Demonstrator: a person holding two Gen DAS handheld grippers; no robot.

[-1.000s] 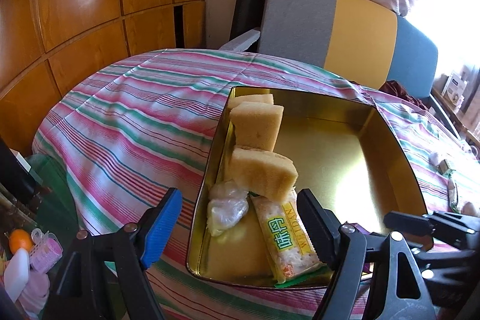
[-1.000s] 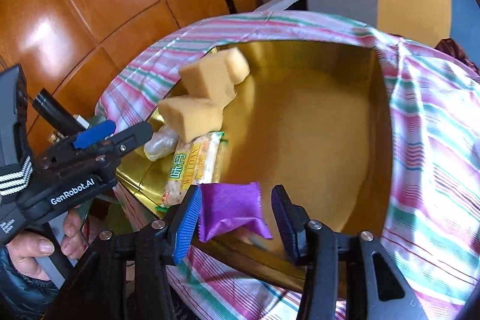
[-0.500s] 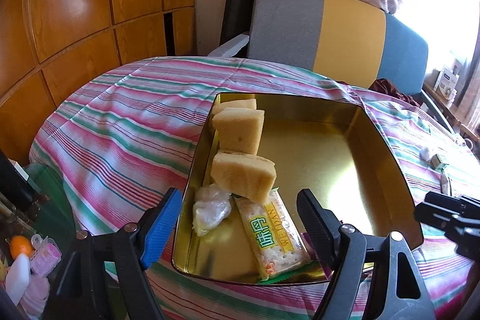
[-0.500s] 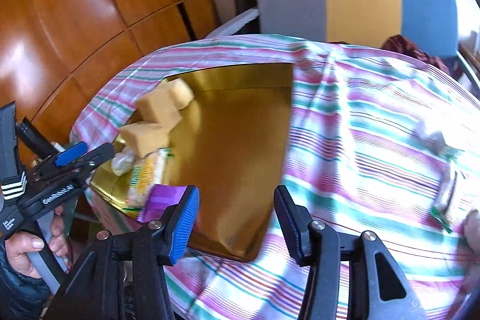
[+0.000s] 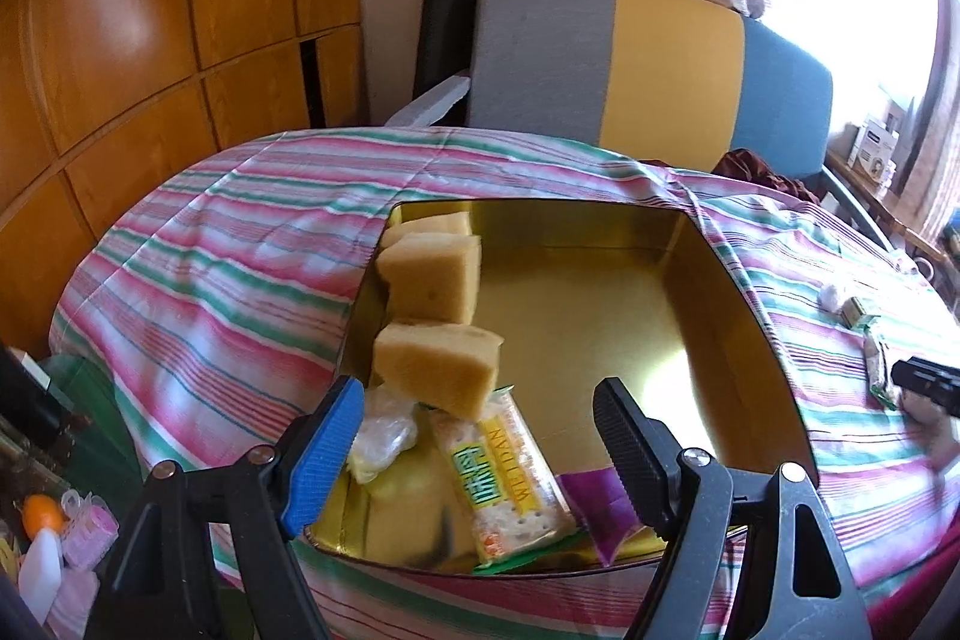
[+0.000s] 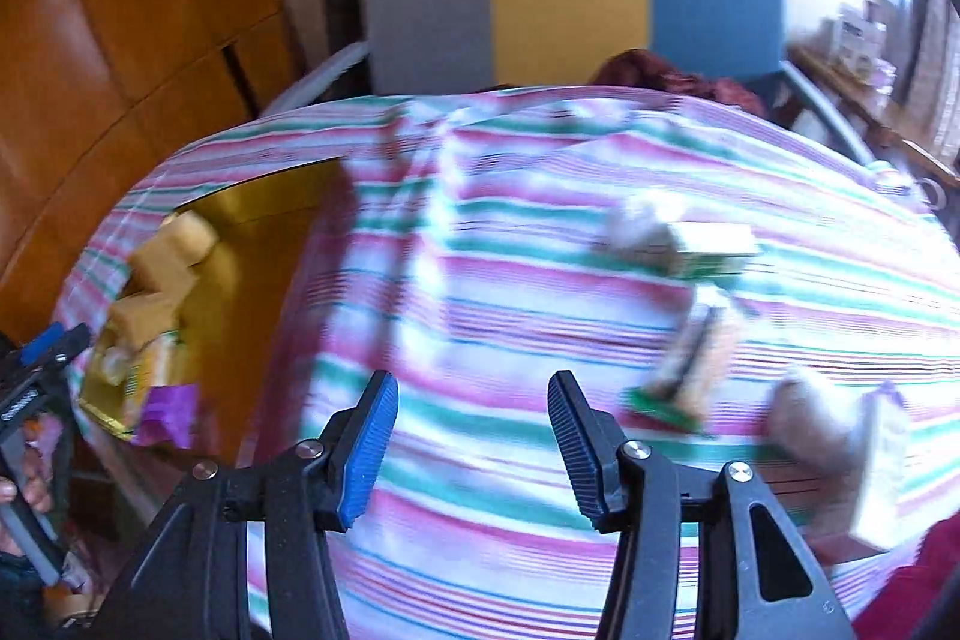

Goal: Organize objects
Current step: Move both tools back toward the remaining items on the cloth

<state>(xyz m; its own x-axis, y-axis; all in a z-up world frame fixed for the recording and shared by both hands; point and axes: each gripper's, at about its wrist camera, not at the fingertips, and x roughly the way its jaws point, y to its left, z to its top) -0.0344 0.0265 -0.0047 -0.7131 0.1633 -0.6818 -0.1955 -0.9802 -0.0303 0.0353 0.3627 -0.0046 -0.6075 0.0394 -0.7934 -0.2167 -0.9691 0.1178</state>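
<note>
The left gripper (image 5: 480,436) hangs with jaws apart and empty over the gold tin's (image 5: 762,340) near rim; sponges (image 5: 438,370), cracker packet (image 5: 504,478) and purple packet (image 5: 597,505) crowd its 9 o'clock side. The right gripper (image 6: 474,445), also apart and empty, hovers over bare striped cloth (image 6: 510,280), with blurred snack packets (image 6: 696,358) at 2 o'clock.

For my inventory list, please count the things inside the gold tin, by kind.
Yellow sponge blocks: 3
Cracker packet: 1
Purple packet: 1
Clear plastic-wrapped item: 1
Total in the gold tin: 6
</note>
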